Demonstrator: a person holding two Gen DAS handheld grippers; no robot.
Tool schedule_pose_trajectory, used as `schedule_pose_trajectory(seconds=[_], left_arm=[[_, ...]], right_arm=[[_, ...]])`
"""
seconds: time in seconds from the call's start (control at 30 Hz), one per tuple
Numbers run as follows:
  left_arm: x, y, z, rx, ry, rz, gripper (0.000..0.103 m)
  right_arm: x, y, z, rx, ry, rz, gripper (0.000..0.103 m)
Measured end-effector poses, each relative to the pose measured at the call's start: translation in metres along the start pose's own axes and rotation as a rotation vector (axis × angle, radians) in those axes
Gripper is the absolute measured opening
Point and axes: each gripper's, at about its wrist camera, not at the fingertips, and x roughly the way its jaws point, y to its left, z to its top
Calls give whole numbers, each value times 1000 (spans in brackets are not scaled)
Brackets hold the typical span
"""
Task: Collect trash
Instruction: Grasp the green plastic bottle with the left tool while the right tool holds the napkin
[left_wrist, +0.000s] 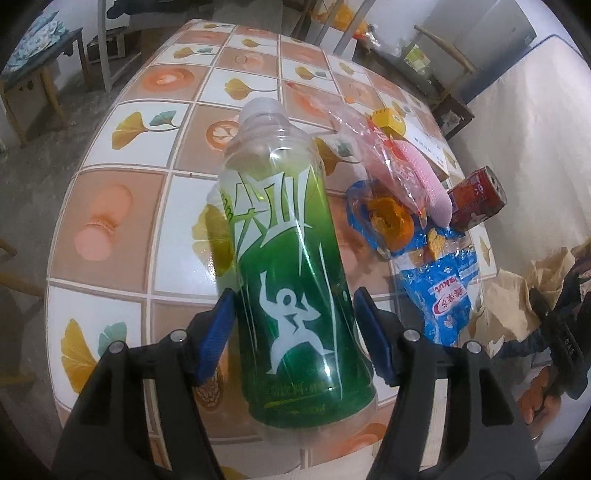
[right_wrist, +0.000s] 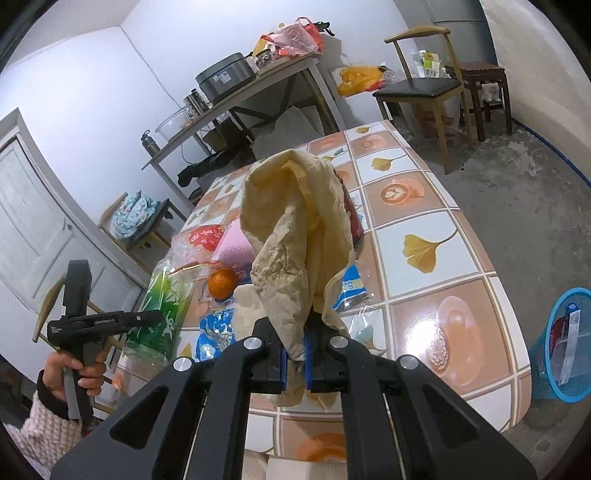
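Left gripper (left_wrist: 295, 325): its blue-padded jaws stand on either side of the lower body of a clear plastic bottle with a green label (left_wrist: 284, 266); a narrow gap shows at each pad, so no firm press is confirmed. The bottle points cap-first toward the table's far end, over the tiled-pattern tabletop (left_wrist: 122, 206), and whether it rests on the surface cannot be told. Just right of the bottle lies a cluster: a crumpled blue plastic wrapper (left_wrist: 443, 295), an orange fruit (left_wrist: 391, 221), a clear bag with red print (left_wrist: 384, 155), a pink pad (left_wrist: 428, 177) and a red drink can on its side (left_wrist: 476, 199) near the right edge. The tabletop left of the bottle is bare up to its rounded edge. Right gripper (right_wrist: 293, 354): pressed together, pinching a crumpled beige paper bag (right_wrist: 295, 236) that stands up from the jaws. A blue mesh waste basket (right_wrist: 561, 354) sits on the concrete floor beyond the table's right edge, with open floor around it.
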Motion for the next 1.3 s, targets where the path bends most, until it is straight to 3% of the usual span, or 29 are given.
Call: schedule_pose_trajectory(seconds=[0.3,0.6,0.83,0.97,1.13,1.23,1.3], left_arm=[[-24,10,-15,-63,-90,-15,61],[-43,19,-38,-144,-149,-77,58],[-66,23,-47,-152,-214,-106,54],[-54,24,-48,-149,-170,-109,48],[-36,18,-45,-113,-94,-98,48],[-30,13,-35,-62,-48,-79,52],[-23,13,-29,-41,-18,-64,61]], right_arm=[[2,1,-1,6,6,-4,7],[-3,7,-3,-8,3,15,7],[-12,10,-7,-12,-14,24,7],[-12,10,-10,-6,-11,30,7],[-13,9,-9,-4,-12,27,7],[-13,8,-7,-3,-12,25,7],[-13,8,-7,0,-10,27,7]])
